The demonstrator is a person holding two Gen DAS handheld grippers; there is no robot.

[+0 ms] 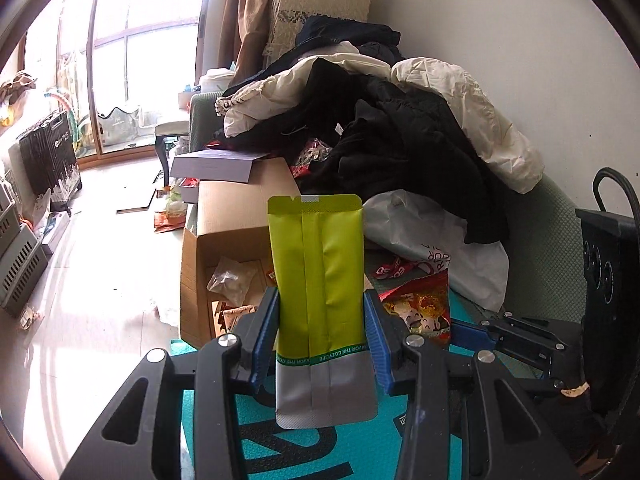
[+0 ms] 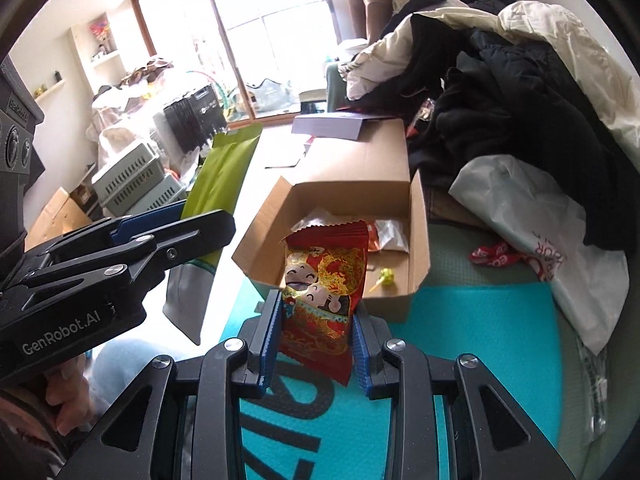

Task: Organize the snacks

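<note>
Above one open corrugated cardboard box [image 2: 360, 184], one glossy green-and-silver flat pouch [image 1: 316, 280] is clamped by the left gripper [image 1: 322, 336], and one crinkly red foil packet [image 2: 324, 292] is pinched by the right gripper [image 2: 316, 344].

A bright living room. Daylight pours through a large sliding glass door [image 1: 120, 60] with a brown wooden frame, glaring off the pale glossy floor [image 1: 104, 264]. Brown curtains [image 1: 248, 20] hang beside a plain white wall [image 1: 500, 32]. A green sofa [image 1: 536, 232] is heaped with black and cream clothes [image 1: 400, 120]. Grey plastic crates [image 2: 132, 180] stand by the far wall, beneath white shelves [image 2: 100, 56].
</note>
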